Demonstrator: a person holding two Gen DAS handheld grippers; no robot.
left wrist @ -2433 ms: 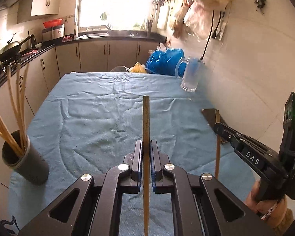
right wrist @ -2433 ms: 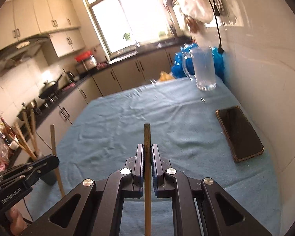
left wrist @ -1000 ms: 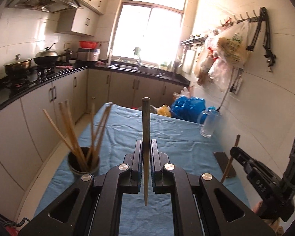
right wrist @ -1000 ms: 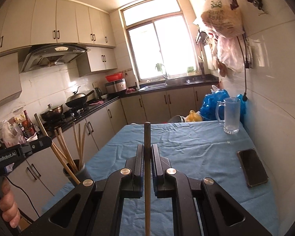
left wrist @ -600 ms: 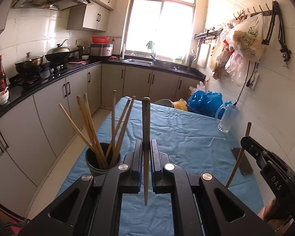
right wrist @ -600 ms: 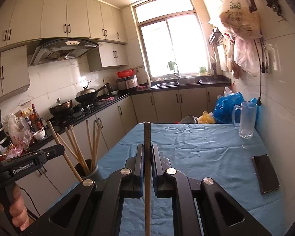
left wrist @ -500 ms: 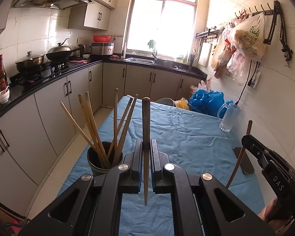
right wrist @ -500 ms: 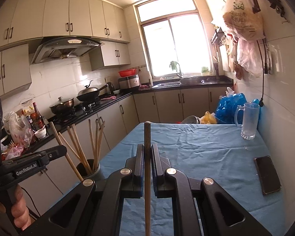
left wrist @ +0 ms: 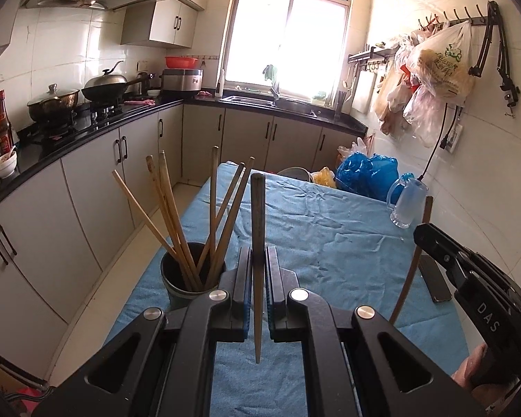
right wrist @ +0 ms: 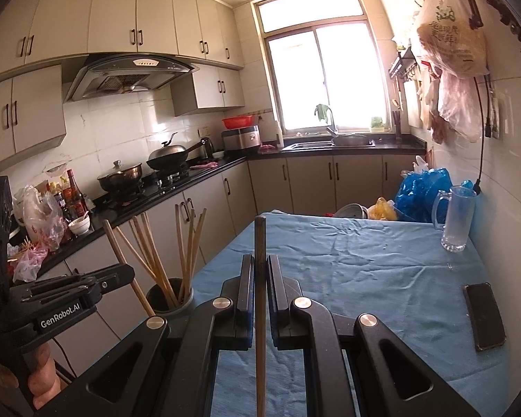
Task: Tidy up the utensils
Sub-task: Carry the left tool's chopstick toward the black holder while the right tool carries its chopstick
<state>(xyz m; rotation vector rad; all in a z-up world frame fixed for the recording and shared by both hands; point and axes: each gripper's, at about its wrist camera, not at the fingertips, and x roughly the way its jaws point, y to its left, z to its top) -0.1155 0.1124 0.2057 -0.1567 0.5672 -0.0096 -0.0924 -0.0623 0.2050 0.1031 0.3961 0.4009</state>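
Observation:
My left gripper (left wrist: 258, 260) is shut on a wooden chopstick (left wrist: 257, 229) held upright. A dark grey utensil cup (left wrist: 177, 283) with several chopsticks stands just left of and below it, near the table's left edge. My right gripper (right wrist: 259, 271) is shut on another upright chopstick (right wrist: 259, 239). In the right wrist view the cup (right wrist: 170, 299) is at lower left, with the left gripper (right wrist: 121, 276) and its chopstick beside it. In the left wrist view the right gripper (left wrist: 423, 234) shows at right with its chopstick (left wrist: 411, 264).
The table carries a blue cloth (left wrist: 330, 229). A black phone (right wrist: 484, 316) lies near the right wall. A glass mug (right wrist: 455, 219) and blue plastic bags (right wrist: 420, 196) sit at the far right. Kitchen cabinets and a stove run along the left.
Both grippers have risen and tilted up from the table, each still holding its chopstick. The left gripper has moved closer to the cup, which now sits just below and left of its tips.

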